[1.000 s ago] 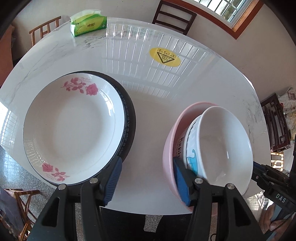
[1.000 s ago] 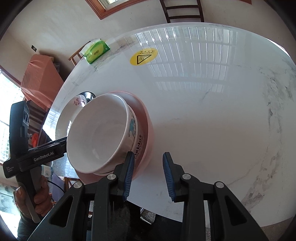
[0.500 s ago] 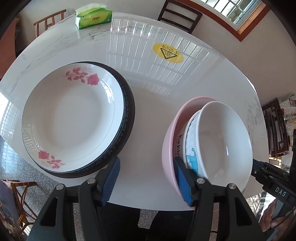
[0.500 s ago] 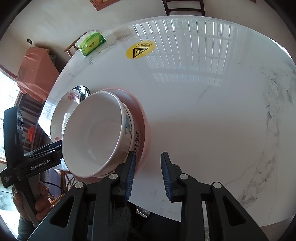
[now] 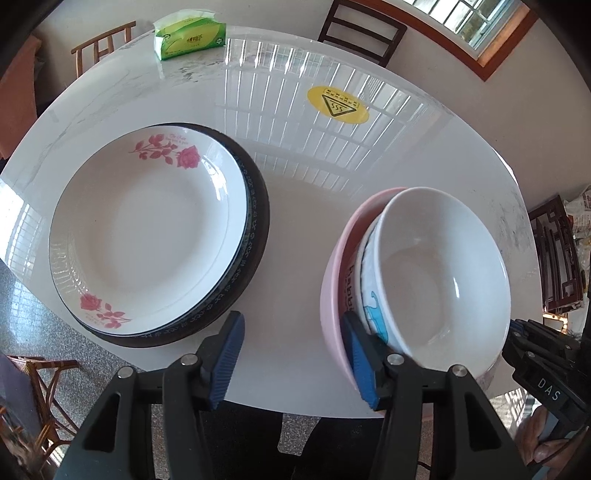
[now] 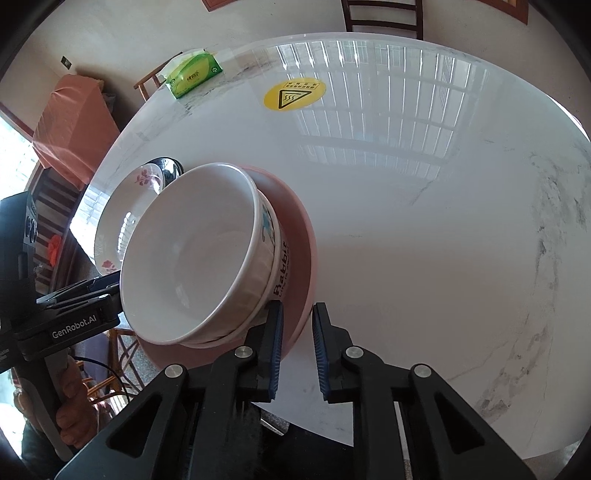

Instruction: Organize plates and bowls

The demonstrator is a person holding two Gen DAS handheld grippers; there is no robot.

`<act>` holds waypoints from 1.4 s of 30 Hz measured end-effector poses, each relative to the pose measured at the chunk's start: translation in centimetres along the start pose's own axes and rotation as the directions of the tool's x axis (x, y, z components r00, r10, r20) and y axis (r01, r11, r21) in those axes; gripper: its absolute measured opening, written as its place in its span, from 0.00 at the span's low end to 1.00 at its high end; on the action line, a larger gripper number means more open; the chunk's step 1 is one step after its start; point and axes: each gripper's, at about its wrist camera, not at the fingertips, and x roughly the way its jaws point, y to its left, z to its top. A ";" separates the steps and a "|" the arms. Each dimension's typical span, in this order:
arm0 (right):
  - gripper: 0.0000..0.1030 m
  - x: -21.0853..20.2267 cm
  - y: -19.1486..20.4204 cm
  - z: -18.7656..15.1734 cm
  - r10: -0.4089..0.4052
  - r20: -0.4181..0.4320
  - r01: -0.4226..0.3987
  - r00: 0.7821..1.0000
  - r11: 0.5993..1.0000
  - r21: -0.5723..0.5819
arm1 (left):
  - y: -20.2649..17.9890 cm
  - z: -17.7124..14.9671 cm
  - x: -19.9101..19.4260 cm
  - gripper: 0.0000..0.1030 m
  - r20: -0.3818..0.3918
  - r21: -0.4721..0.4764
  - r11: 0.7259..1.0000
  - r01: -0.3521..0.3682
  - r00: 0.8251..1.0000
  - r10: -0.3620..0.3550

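Left wrist view: steep downward look from near table (image 5: 295, 206) edge, close; bowl stack (image 5: 436, 280) lower right. Right wrist view: same, bowl stack (image 6: 199, 258) left of centre. Shared: yellow sticker (image 5: 338, 105) (image 6: 294, 95), tissue pack (image 5: 190, 37) (image 6: 194, 75)

On the table (image 5: 303, 236), stacked plates (image 5: 147, 240) sit at nine o'clock, nested bowls (image 5: 436, 291) at four (near the edge), tissue pack (image 5: 190, 35) at eleven

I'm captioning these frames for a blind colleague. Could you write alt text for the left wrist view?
Two nested bowls, a white bowl inside a pink bowl, sit on a white table beside a rose plate stacked on a dark plate. The closing left gripper frames bare table between them, one finger by the pink rim.
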 end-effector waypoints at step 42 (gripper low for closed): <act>0.17 -1.1 -1.2 -1.5 0.192 0.081 -0.201 0.978 0.973 0.112 | -1.9 -1.2 -3.1 0.09 0.105 0.048 0.999 0.013 0.994 -0.018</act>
